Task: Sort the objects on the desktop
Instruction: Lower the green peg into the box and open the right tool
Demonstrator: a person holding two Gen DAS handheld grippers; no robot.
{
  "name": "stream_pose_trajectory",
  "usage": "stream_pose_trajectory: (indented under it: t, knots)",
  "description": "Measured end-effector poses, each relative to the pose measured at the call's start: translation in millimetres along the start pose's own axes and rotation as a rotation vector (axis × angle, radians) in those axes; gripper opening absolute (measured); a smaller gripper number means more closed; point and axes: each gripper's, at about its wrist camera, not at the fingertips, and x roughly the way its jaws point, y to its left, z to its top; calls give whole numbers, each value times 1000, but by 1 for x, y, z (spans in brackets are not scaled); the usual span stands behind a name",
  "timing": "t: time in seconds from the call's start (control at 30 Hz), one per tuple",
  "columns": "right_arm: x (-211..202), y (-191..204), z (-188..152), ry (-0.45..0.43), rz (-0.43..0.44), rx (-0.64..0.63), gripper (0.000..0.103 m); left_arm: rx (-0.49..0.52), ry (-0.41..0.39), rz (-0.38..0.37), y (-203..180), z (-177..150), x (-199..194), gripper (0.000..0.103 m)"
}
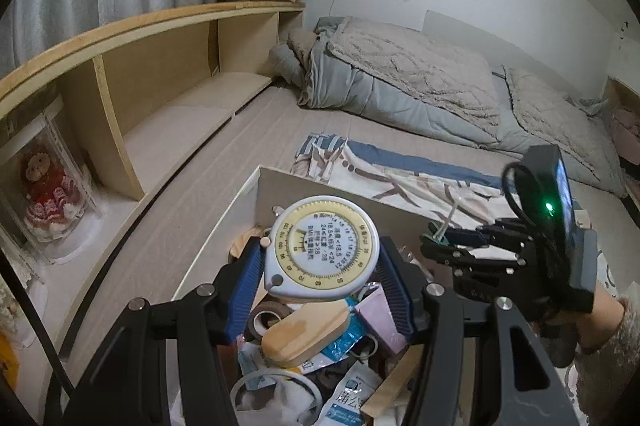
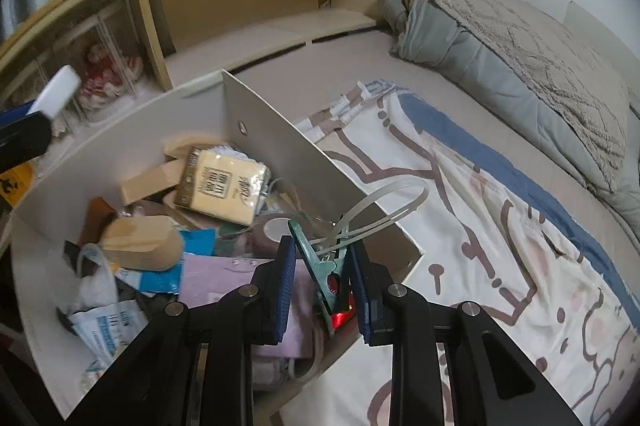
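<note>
— Since the white open-topped box at the lower left of the right wrist view is crowded with a tan rounded wooden block, a yellow tissue packet, blue-and-white sachets and a pink pad, how far along is the sorting?

— Early, I judge. Most items lie in the box; only two are lifted. On the patterned cloth at right I see nothing sorted out.

— Where do those two sit?

— At lower centre of the left wrist view, the left gripper pinches a round white-and-yellow BMI tape measure between its blue pads, above the clutter. At lower centre of the right view, the right gripper is closed on a teal plastic clip carrying looped white cable ties, over the box's right corner.
</note>
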Motion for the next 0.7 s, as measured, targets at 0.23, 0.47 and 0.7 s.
stream_pose_trajectory:
  t: [0.23,0.47,0.7]
  knots:
    - [22,-5,1,39,-5,31,27,10,27,-8,1,-5,6,57]
    - [13,-13,-1,0,2,85,76,10,35,-15,4,-7,8,57]
    - [-5,-11,-4,-43,34,105,76,23,55,-7,4,-12,11,57]
